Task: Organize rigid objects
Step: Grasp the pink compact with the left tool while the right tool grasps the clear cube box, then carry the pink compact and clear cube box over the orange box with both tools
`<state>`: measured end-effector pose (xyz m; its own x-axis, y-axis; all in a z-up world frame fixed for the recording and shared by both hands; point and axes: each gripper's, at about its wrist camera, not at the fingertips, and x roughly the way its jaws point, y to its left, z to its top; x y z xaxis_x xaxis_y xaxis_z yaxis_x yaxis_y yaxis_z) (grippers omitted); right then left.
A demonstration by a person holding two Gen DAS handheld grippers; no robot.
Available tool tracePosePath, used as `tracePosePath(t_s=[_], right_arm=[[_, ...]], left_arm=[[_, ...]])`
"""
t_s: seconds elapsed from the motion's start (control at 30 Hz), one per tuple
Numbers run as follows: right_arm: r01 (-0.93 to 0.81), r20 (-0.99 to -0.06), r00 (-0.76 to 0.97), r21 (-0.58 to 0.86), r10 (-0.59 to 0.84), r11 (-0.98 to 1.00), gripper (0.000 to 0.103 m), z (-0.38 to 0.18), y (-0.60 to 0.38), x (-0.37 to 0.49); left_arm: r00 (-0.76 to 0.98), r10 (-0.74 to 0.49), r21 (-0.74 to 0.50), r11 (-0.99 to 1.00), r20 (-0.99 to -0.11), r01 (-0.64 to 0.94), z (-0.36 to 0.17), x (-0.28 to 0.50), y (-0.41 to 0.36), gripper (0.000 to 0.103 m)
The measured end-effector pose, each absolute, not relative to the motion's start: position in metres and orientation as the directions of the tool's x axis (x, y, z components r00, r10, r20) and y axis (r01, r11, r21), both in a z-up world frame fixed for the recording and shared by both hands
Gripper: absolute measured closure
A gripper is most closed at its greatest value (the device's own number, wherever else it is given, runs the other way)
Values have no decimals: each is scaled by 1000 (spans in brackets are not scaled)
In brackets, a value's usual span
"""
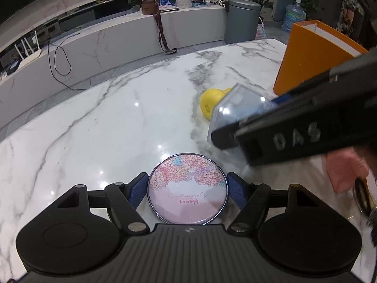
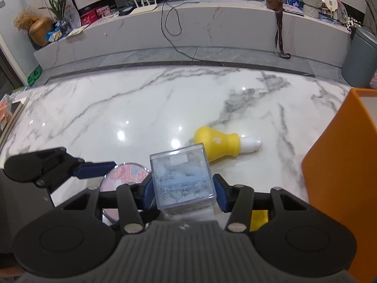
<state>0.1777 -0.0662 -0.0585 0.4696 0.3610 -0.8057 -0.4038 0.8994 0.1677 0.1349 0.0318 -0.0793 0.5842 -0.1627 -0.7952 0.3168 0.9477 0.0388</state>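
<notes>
At the bottom centre of the left wrist view, the left hand-held gripper (image 1: 188,189) stands wide around a round pink floral tin (image 1: 187,189) lying flat on the marble table (image 1: 106,118); its blue pads (image 1: 136,189) sit right at the tin's rim, though whether they press I cannot tell. Low in the right wrist view, the right hand-held gripper (image 2: 183,192) is clamped on a clear plastic cube (image 2: 182,176), pads against both sides. Beyond the cube a yellow bulb-shaped bottle (image 2: 216,142) lies on its side, white cap toward the right. An orange box (image 2: 341,165) fills the right edge.
</notes>
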Motion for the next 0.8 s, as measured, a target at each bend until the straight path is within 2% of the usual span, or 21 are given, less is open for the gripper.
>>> tracePosePath(t_s=[0.8], right_arm=[[-345,-728,570,209,381,915,52,0,-117,159]], left_arm=[[685,-180,55,950,-706,306,-11,122,10,20]])
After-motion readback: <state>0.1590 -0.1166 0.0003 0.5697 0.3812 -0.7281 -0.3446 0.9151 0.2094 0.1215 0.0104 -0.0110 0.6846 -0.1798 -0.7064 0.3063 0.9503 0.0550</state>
